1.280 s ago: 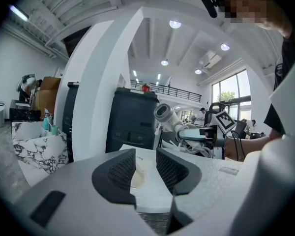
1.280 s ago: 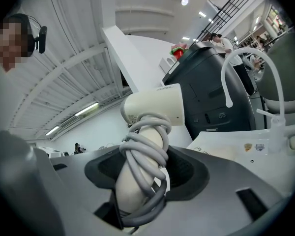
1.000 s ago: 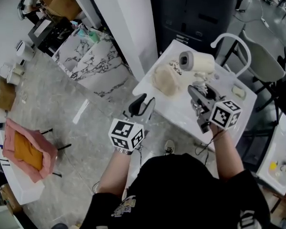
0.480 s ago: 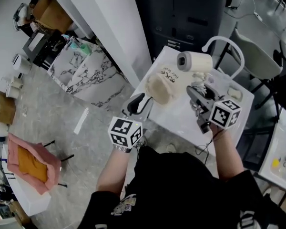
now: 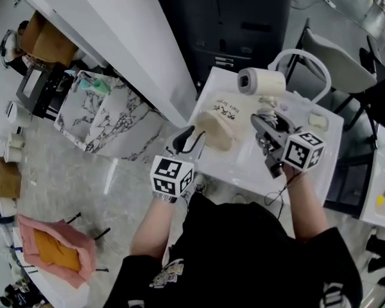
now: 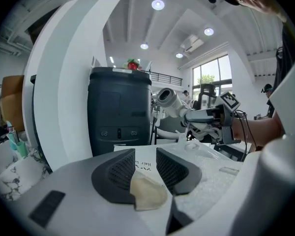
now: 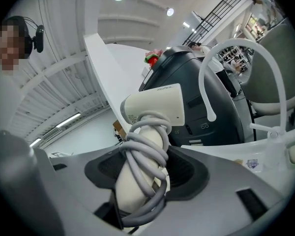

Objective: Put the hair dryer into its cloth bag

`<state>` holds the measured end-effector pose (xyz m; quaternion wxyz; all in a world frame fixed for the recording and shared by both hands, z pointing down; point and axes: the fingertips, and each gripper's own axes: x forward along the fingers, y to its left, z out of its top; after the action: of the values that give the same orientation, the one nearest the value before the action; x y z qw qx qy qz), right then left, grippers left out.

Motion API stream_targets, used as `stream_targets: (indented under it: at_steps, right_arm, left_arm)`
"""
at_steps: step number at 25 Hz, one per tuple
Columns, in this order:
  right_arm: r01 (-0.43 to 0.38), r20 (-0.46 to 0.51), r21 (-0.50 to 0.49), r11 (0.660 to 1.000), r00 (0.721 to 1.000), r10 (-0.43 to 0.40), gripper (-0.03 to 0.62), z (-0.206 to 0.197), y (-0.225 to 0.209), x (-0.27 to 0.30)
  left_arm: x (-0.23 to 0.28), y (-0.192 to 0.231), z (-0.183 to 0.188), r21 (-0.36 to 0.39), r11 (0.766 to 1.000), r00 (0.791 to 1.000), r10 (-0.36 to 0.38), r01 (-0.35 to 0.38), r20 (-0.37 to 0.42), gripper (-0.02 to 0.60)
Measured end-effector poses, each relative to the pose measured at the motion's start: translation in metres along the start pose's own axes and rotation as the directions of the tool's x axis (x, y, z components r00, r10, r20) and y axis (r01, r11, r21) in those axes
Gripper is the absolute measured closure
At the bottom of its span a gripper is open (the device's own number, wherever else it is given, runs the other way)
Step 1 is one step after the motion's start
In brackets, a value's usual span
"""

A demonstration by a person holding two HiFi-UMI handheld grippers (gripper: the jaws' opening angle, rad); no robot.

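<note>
The cream cloth bag (image 5: 216, 130), printed with "Hair Dryer", lies on the white table (image 5: 240, 167). My left gripper (image 5: 191, 137) is at the bag's near left edge. In the left gripper view a fold of the bag (image 6: 148, 191) sits pinched between its narrow-set jaws. My right gripper (image 5: 268, 122) is shut on the handle of the white hair dryer (image 5: 261, 82), holding it upright above the table to the right of the bag. The grey cord (image 7: 146, 154) is wound round the handle (image 7: 137, 191), and the dryer's barrel (image 7: 155, 107) sticks out above the jaws.
A dark cabinet (image 5: 237, 18) stands behind the table. A white chair with a looped back (image 5: 308, 59) is at the table's far right. A small pale object (image 5: 317, 120) lies on the table's right side. A marble counter (image 5: 109, 124) is to the left.
My left gripper has moved forward from beyond the table's edge to the bag's near edge. The right gripper with the dryer has shifted a little nearer the bag.
</note>
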<state>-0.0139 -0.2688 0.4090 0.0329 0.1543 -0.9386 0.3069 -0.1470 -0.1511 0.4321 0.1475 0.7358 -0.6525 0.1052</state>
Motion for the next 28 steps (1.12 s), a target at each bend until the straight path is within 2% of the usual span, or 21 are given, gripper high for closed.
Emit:
stream_targets:
  at_steps: [2,5,11,16,28]
  right_arm:
    - [0.008,0.019,-0.005,1.000,1.000,-0.008,0.355,0.006,0.005,0.014]
    - [0.069,0.022,0.013,0.997,0.997,-0.070,0.355,0.002,-0.001,0.027]
    - [0.142,0.025,0.013,0.990,0.989,-0.143,0.355,-0.007,0.004,0.050]
    - [0.242,0.019,0.066,0.968,0.970,-0.244,0.355,-0.028,-0.003,0.058]
    - [0.364,0.036,0.116,0.924,0.928,-0.370,0.355,-0.048,0.005,0.056]
  left_arm:
    - [0.010,0.015,-0.005,0.019,0.999,0.999,-0.031,0.032,-0.025,0.459]
    - [0.026,0.032,-0.017,0.052,0.995,0.994,-0.083,0.086,-0.069,0.459]
    - [0.053,0.059,-0.042,0.102,0.977,0.973,-0.172,0.189,-0.157,0.459]
    - [0.075,0.075,-0.067,0.119,0.952,0.942,-0.250,0.281,-0.225,0.459]
    - [0.118,0.079,-0.101,0.179,0.877,0.858,-0.362,0.446,-0.364,0.457]
